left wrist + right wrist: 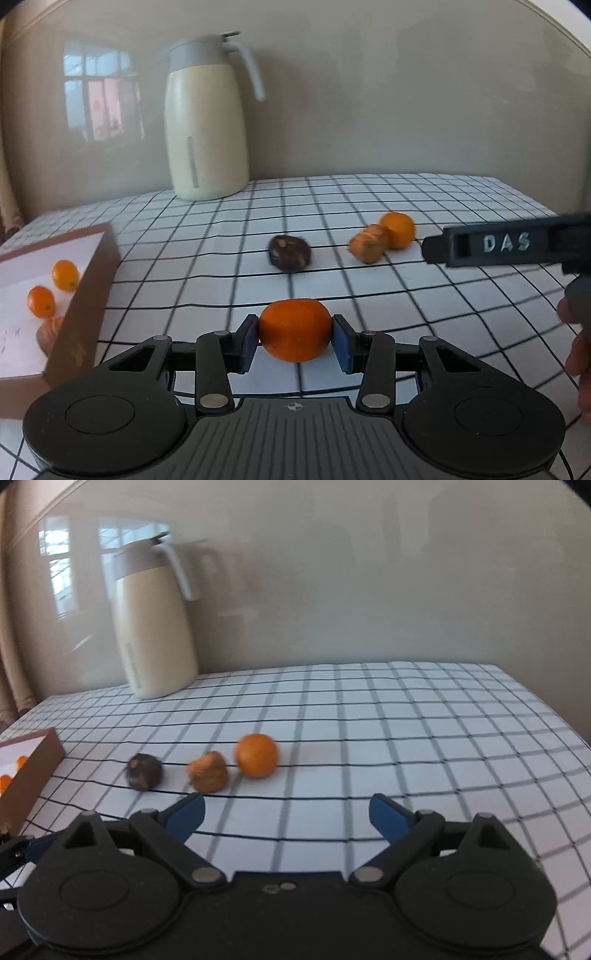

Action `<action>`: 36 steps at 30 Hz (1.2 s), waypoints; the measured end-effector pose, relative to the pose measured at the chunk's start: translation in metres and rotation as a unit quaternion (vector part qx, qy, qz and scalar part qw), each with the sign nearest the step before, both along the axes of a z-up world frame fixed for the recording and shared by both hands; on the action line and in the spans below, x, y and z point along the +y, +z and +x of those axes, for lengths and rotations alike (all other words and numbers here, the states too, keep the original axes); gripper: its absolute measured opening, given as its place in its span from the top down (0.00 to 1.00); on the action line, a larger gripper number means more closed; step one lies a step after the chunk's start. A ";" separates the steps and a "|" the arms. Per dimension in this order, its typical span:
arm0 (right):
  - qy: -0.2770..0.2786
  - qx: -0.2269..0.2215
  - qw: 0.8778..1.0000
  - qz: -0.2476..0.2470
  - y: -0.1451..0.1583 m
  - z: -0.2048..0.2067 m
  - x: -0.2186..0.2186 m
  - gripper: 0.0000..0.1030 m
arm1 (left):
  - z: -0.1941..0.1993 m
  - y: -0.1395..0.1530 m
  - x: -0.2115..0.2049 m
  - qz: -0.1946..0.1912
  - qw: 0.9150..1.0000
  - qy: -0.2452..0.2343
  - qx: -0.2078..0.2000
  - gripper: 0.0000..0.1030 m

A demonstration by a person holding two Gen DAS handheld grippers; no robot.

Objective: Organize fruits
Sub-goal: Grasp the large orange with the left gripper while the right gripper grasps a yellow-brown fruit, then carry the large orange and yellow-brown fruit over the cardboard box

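My left gripper [294, 334] is shut on an orange mandarin [294, 329], held just above the checked tablecloth. To its left stands a brown box [86, 299] with a white inside, holding two small oranges [65, 275] and a brownish fruit [50, 332]. On the cloth ahead lie a dark brown fruit [290, 253], a wrinkled orange-brown fruit [369, 243] and a round orange [398, 229]. My right gripper [287, 814] is open and empty, a short way in front of the same three fruits: dark one [144, 771], wrinkled one [208, 771], orange [256, 755].
A cream thermos jug [205, 122] with a grey lid stands at the back of the table near the wall; it also shows in the right wrist view [153, 627]. The right gripper's body [509, 243] enters the left wrist view from the right. The box corner [35, 764] sits at the far left.
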State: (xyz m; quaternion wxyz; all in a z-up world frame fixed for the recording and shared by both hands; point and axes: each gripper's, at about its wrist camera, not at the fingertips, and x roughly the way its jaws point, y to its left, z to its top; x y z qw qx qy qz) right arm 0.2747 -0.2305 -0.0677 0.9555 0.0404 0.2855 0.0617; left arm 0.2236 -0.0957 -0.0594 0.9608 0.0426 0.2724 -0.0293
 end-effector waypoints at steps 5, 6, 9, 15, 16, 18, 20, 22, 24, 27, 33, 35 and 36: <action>0.042 0.012 0.999 -0.012 -0.005 0.019 0.028 0.38 | 0.011 0.001 0.021 -0.006 0.999 0.036 0.007 0.59; 0.046 0.013 0.999 -0.015 -0.005 0.023 0.032 0.41 | 0.013 0.002 0.025 -0.008 0.999 0.038 0.008 0.59; 0.055 0.019 0.998 -0.021 -0.008 0.032 0.041 0.46 | 0.022 0.001 0.032 -0.010 0.999 0.044 0.009 0.59; 0.058 0.027 0.998 -0.016 -0.012 0.051 0.046 0.48 | 0.036 0.000 0.036 -0.017 0.999 0.044 0.014 0.59; 0.057 0.027 0.998 -0.018 -0.013 0.053 0.048 0.48 | 0.038 -0.001 0.037 -0.020 0.999 0.044 0.016 0.59; 0.059 0.029 0.998 -0.020 -0.014 0.057 0.050 0.48 | 0.040 -0.001 0.038 -0.025 0.999 0.044 0.020 0.59; 0.059 0.032 0.998 -0.020 -0.016 0.061 0.053 0.51 | 0.043 -0.002 0.041 -0.035 0.998 0.046 0.027 0.59; 0.058 0.030 0.998 -0.027 -0.017 0.063 0.056 0.60 | 0.045 -0.002 0.042 -0.039 0.998 0.047 0.029 0.59; 0.061 0.030 0.997 -0.023 -0.017 0.064 0.058 0.70 | 0.044 -0.003 0.041 -0.036 0.998 0.046 0.030 0.59; 0.063 0.029 0.997 -0.027 -0.016 0.063 0.061 0.74 | 0.044 -0.003 0.041 -0.035 0.998 0.045 0.031 0.59; 0.055 0.030 0.998 -0.020 -0.011 0.057 0.055 0.74 | 0.043 -0.002 0.040 -0.026 0.998 0.041 0.029 0.60; 0.053 0.028 0.998 -0.021 -0.008 0.053 0.053 0.74 | 0.041 -0.002 0.040 -0.023 0.999 0.040 0.028 0.60; 0.052 0.028 0.998 -0.020 -0.007 0.050 0.052 0.74 | 0.039 -0.002 0.040 -0.021 0.999 0.038 0.029 0.60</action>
